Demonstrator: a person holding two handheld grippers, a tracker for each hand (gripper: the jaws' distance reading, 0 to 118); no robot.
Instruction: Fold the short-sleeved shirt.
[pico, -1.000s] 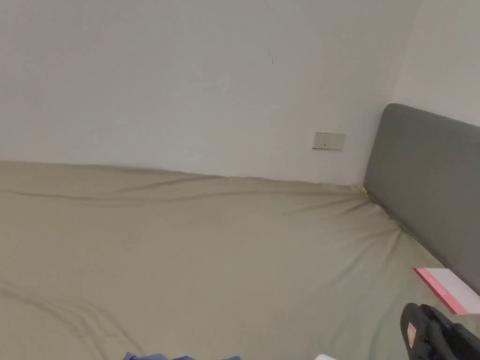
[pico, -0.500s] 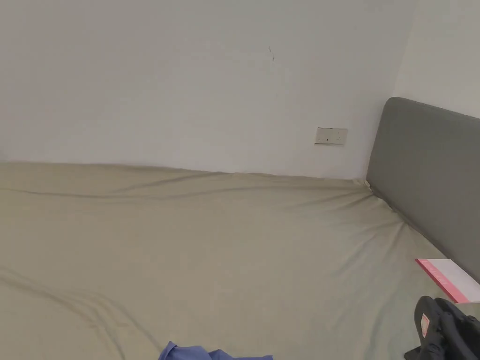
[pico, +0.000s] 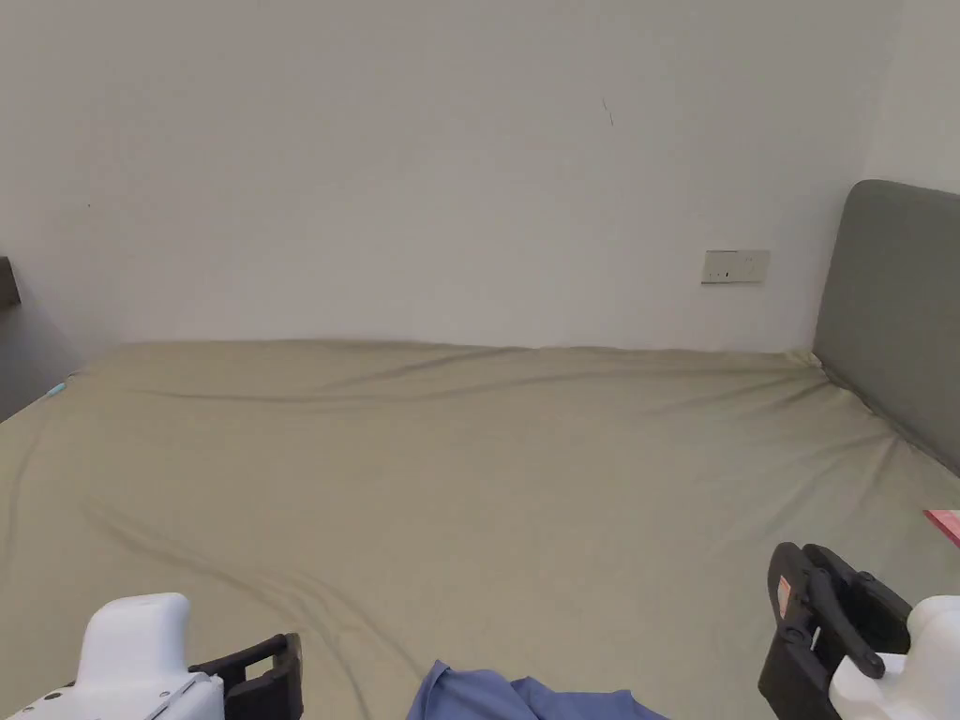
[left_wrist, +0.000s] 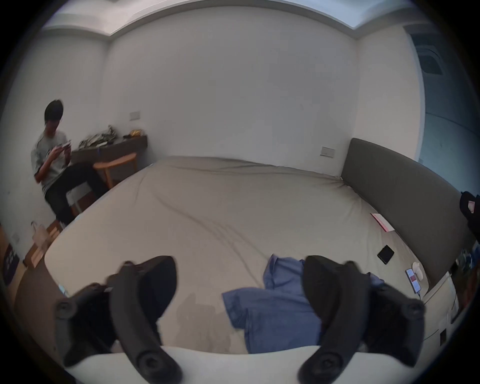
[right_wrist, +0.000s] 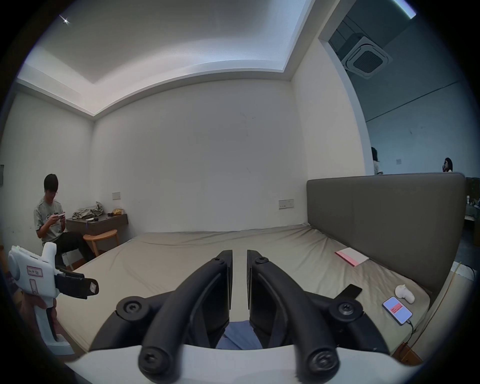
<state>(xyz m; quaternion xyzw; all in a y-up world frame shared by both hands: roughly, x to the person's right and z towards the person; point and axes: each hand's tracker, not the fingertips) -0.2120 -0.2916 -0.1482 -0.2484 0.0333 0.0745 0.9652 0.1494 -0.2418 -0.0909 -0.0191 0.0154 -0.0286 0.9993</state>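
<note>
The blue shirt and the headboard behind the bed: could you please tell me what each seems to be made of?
The blue shirt: thin woven cloth, probably cotton, matte; it lies in soft rumples. The headboard: padded grey upholstery, perhaps faux leather; smooth, with a faint sheen and a vertical seam.

The blue shirt (pico: 525, 699) is being cut off by the head view's lower edge, and the left gripper (left_wrist: 239, 288) is hiding part of it. The pink-edged booklet (pico: 945, 523) is running off the right edge.

Head view high over the near bed (pico: 487, 469) edge; both gripper views lower, facing the shared far wall (pico: 422, 169).
</note>
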